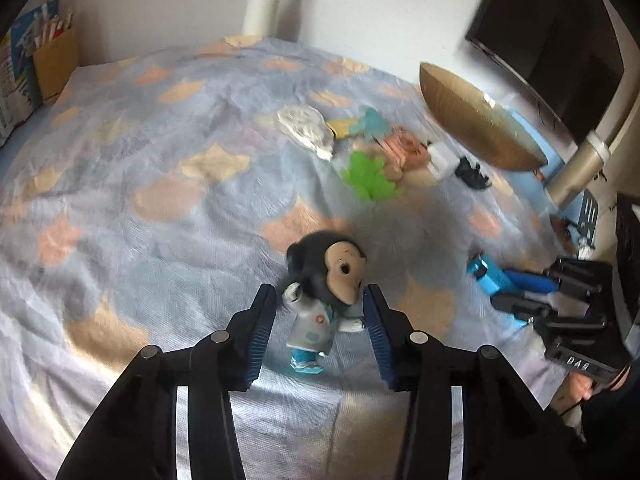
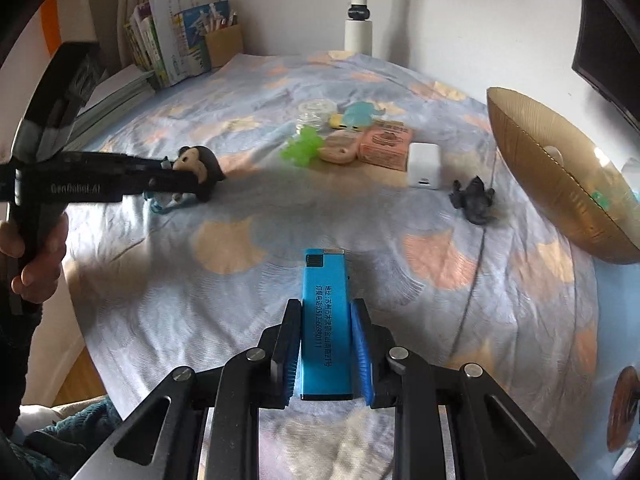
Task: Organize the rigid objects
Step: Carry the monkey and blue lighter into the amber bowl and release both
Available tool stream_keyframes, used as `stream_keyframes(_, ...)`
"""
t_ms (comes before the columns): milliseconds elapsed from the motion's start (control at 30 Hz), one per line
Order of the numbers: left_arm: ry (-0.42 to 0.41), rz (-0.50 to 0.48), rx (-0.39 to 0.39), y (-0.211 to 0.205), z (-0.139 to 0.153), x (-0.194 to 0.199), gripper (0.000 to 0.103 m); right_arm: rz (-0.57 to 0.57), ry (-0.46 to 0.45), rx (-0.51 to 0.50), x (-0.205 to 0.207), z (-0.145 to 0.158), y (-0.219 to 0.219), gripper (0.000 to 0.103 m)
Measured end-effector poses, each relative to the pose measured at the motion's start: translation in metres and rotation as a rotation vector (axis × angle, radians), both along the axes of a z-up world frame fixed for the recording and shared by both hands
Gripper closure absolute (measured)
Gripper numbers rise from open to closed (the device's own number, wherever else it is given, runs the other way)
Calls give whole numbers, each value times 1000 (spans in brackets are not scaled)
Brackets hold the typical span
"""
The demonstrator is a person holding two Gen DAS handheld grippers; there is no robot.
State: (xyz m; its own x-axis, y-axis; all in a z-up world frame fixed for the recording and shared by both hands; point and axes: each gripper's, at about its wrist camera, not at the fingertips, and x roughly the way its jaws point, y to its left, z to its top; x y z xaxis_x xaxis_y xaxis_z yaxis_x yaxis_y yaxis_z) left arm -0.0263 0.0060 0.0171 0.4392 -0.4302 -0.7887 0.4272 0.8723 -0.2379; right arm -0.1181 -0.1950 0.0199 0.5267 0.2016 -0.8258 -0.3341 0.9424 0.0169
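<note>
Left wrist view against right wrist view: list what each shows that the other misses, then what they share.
Only the left wrist view shows the doll figure's face and grey coat between the left gripper fingers. Only the right wrist view shows the printed text on the blue lighter clamped in the right gripper, and the stacked books. Both show the gold bowl, green toy, white charger and black figurine.
</note>
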Motion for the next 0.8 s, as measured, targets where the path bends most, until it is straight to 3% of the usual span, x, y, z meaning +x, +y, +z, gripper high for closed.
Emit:
stream_keyframes(100, -17, 1, 25, -4, 1, -2, 60, -3, 1, 13, 0, 0, -3, 79)
stream_keyframes(267, -15, 16, -2, -1, 0, 0, 61, 4, 3, 10, 1, -2, -2, 79)
stream_keyframes(333, -17, 25, -14, 1, -1, 0, 67, 5, 2, 6, 1, -2, -2, 79)
stream_keyframes(500, -38, 47, -25, -3, 0, -2, 69, -2, -2, -6, 2, -3, 4, 79)
stream_keyframes(800, -86, 29, -87, -10, 26, -4, 69, -20, -44, 81, -4, 18, -6, 79)
